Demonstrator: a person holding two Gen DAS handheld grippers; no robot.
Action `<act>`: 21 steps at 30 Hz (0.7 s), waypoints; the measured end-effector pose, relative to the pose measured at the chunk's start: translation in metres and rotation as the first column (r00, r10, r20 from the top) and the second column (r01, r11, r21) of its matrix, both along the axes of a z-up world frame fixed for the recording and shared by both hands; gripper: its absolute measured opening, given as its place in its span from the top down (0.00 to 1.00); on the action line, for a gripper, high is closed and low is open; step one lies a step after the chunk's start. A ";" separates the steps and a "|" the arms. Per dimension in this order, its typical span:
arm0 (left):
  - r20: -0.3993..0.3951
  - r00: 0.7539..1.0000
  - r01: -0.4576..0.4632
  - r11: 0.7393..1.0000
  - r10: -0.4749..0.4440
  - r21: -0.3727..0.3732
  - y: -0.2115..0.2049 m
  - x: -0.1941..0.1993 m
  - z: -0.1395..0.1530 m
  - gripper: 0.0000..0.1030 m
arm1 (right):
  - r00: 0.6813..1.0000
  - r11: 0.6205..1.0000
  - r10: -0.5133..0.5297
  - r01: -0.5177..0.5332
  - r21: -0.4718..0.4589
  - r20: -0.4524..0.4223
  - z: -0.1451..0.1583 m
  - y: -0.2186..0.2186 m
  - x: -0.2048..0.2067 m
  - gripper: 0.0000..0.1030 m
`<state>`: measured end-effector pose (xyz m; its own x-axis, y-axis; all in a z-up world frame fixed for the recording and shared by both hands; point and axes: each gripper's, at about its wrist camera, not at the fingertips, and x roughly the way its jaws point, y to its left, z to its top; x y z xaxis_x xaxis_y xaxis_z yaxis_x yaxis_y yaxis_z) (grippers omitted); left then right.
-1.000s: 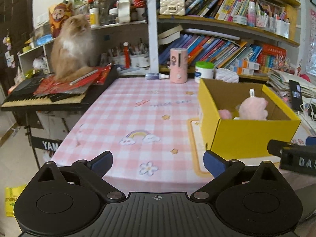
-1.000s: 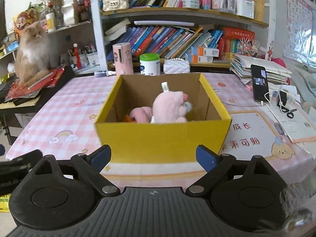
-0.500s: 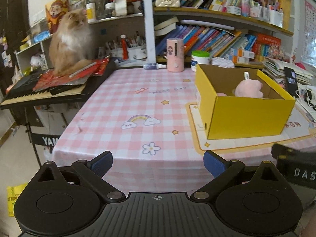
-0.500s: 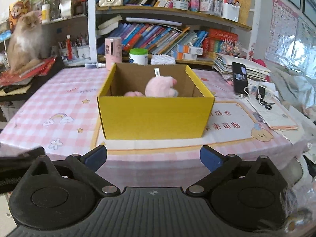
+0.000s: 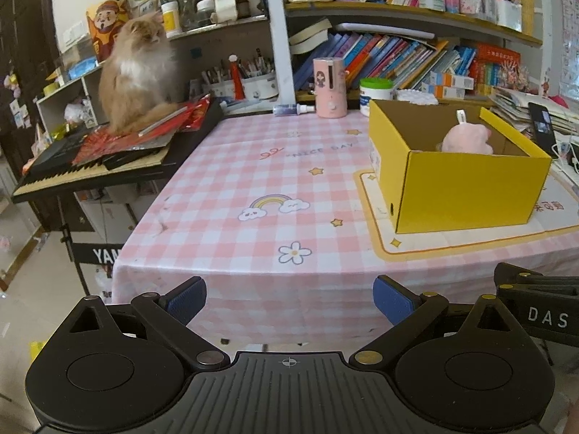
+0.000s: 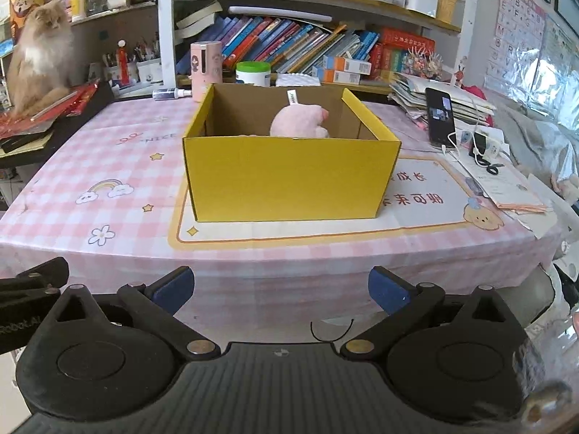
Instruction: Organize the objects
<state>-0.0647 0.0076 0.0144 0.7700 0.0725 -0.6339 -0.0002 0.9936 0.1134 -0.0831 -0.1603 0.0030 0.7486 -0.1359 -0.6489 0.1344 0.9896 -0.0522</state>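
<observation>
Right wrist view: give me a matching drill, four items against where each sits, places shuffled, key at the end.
Items:
1. pink plush toy
2. cat
3. phone
4. pink cylinder

Places:
A. on red papers, left of the table
B. behind the box, at the table's far edge
C. inside the yellow box
D. propped up, right of the box

Pairs: 1-C, 2-A, 3-D, 4-B

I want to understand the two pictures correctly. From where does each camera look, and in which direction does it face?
Left wrist: sits on the left hand-held gripper, open, facing down over the table's near edge; the right hand-held gripper's tip shows at the right.
Right wrist: sits on the right hand-held gripper, open, facing the yellow box squarely.
Both show the box, the pink plush toy and the cat.
</observation>
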 end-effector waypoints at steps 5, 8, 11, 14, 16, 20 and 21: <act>-0.002 1.000 -0.025 1.000 0.025 -0.010 0.004 0.000 0.000 0.03 | 1.000 1.000 0.019 -0.019 -0.013 -0.004 0.000 0.006 0.001 0.00; -0.006 1.000 -0.023 1.000 0.023 -0.001 0.002 0.000 0.000 0.03 | 1.000 0.999 0.027 -0.028 -0.018 -0.012 -0.001 0.007 0.001 0.00; -0.009 1.000 -0.024 1.000 0.025 0.011 0.000 0.001 0.000 0.03 | 0.999 0.999 0.030 -0.030 -0.022 -0.014 -0.001 0.008 0.002 0.00; -0.010 1.000 -0.023 1.000 0.023 0.010 0.000 0.001 0.000 0.03 | 0.999 0.999 0.027 -0.027 -0.018 -0.017 -0.001 0.008 0.002 0.00; -0.010 1.000 -0.024 1.000 0.024 0.011 0.001 0.001 0.000 0.03 | 1.000 1.000 0.024 -0.024 -0.015 -0.019 -0.001 0.007 0.002 0.00; -0.009 0.999 -0.032 0.999 0.032 0.020 -0.001 0.001 -0.001 0.03 | 1.000 1.000 0.018 -0.018 -0.014 -0.026 -0.002 0.007 0.003 0.00; -0.010 0.999 -0.033 0.999 0.033 0.019 -0.001 0.001 -0.001 0.03 | 0.999 1.000 0.016 -0.016 -0.013 -0.028 -0.002 0.007 0.003 0.00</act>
<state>-0.0635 0.0063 0.0133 0.7605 0.1101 -0.6399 -0.0320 0.9907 0.1323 -0.0797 -0.1535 0.0006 0.7327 -0.1328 -0.6675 0.1169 0.9908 -0.0687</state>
